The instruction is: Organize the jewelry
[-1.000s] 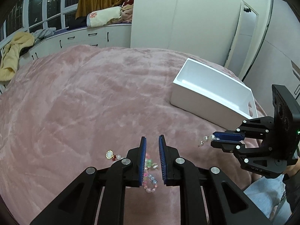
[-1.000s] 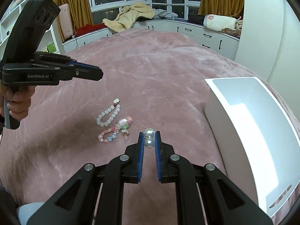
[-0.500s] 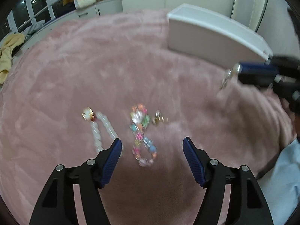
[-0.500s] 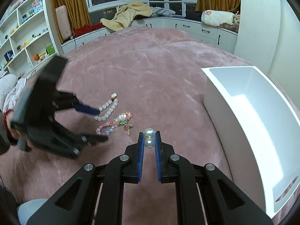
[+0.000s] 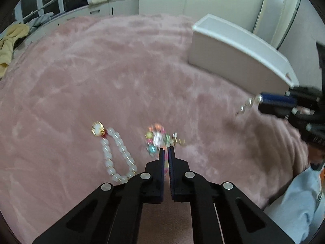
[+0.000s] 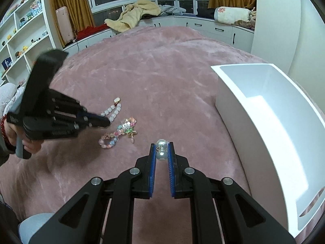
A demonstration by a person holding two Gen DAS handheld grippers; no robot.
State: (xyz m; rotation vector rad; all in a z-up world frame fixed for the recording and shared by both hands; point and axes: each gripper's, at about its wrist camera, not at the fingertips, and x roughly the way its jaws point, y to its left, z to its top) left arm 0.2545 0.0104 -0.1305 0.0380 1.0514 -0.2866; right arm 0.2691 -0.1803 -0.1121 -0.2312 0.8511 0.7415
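Note:
A colourful bead bracelet (image 5: 156, 140) lies on the pink blanket, and my left gripper (image 5: 166, 152) is shut on its near end. It also shows in the right wrist view (image 6: 119, 132), with the left gripper (image 6: 105, 123) over it. A white bead bracelet (image 5: 117, 156) with a gold charm lies just left of it (image 6: 113, 109). My right gripper (image 6: 162, 148) is shut on a pearl piece (image 6: 162, 150) and holds it above the blanket; the pearls dangle in the left wrist view (image 5: 248, 103). A white box (image 6: 270, 118) stands open to the right (image 5: 239, 55).
The pink blanket (image 6: 162, 71) covers the whole bed. White drawers with a yellow blanket (image 6: 132, 16) run along the far window. Shelves (image 6: 20, 30) stand at the left. A mirror (image 5: 270, 10) leans behind the box.
My left gripper dropped to the jewellery, opened wide, then shut on the colourful bracelet. My right gripper stayed shut on the pearl piece and barely moved.

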